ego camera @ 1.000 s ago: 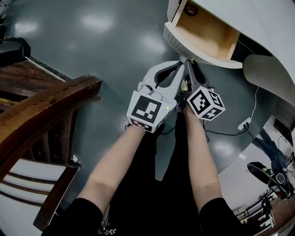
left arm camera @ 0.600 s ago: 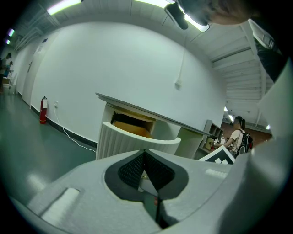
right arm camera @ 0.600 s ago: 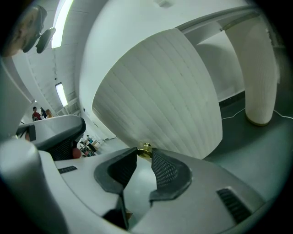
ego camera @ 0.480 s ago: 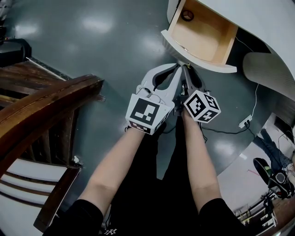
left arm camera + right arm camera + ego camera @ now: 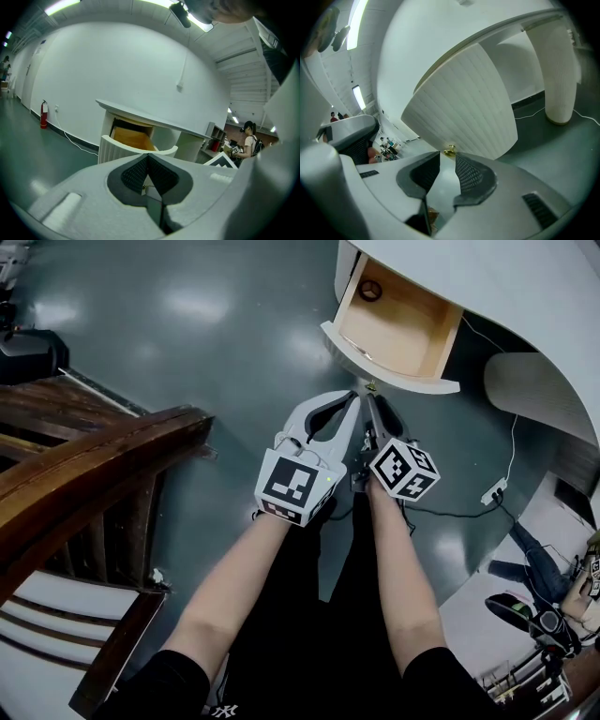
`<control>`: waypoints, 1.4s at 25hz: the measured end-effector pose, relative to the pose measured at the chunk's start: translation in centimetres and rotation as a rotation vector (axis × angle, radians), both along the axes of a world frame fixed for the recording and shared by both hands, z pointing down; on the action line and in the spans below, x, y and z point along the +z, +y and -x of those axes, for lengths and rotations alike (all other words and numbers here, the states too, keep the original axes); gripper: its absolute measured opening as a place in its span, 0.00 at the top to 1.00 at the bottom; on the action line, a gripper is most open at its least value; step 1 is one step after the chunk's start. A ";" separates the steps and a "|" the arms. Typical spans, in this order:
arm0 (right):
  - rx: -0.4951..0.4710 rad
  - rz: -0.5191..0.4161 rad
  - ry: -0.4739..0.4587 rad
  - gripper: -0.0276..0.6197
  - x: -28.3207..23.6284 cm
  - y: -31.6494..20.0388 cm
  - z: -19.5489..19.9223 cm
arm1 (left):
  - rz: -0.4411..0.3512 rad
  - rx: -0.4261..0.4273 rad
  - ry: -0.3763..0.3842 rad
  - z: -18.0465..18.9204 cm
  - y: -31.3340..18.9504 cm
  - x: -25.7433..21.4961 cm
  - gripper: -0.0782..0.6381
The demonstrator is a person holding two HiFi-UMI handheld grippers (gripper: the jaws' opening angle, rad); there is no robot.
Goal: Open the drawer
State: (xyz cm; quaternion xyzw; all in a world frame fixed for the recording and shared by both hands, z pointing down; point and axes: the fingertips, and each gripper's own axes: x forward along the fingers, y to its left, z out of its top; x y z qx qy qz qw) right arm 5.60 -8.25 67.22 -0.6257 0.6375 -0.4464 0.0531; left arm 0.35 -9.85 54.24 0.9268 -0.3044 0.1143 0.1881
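Note:
The drawer (image 5: 398, 310) stands pulled out of the white desk, its wooden inside showing, with a small dark ring (image 5: 370, 291) at its back. Its ribbed white front (image 5: 464, 108) carries a small brass knob (image 5: 450, 151). My right gripper (image 5: 447, 160) is open, and the knob sits just beyond its fingertips, not between the pads. In the head view the right gripper (image 5: 368, 401) points at the knob (image 5: 371, 386) from just below it. My left gripper (image 5: 351, 399) lies close beside it on the left. The left gripper (image 5: 147, 158) is shut with nothing in it.
A dark wooden chair (image 5: 94, 474) fills the left side. The white desk top (image 5: 525, 287) and its round leg (image 5: 534, 390) are at the right, with a cable and power strip (image 5: 492, 491) on the grey floor. A person (image 5: 251, 140) stands far off.
Both grippers have drawn back a little from the drawer front, side by side. More of the drawer's inside shows in the head view.

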 end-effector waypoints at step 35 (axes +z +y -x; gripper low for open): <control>-0.212 -0.417 0.313 0.93 -39.8 1.6 0.6 | -0.160 0.032 0.072 -0.1 3.3 -28.9 0.88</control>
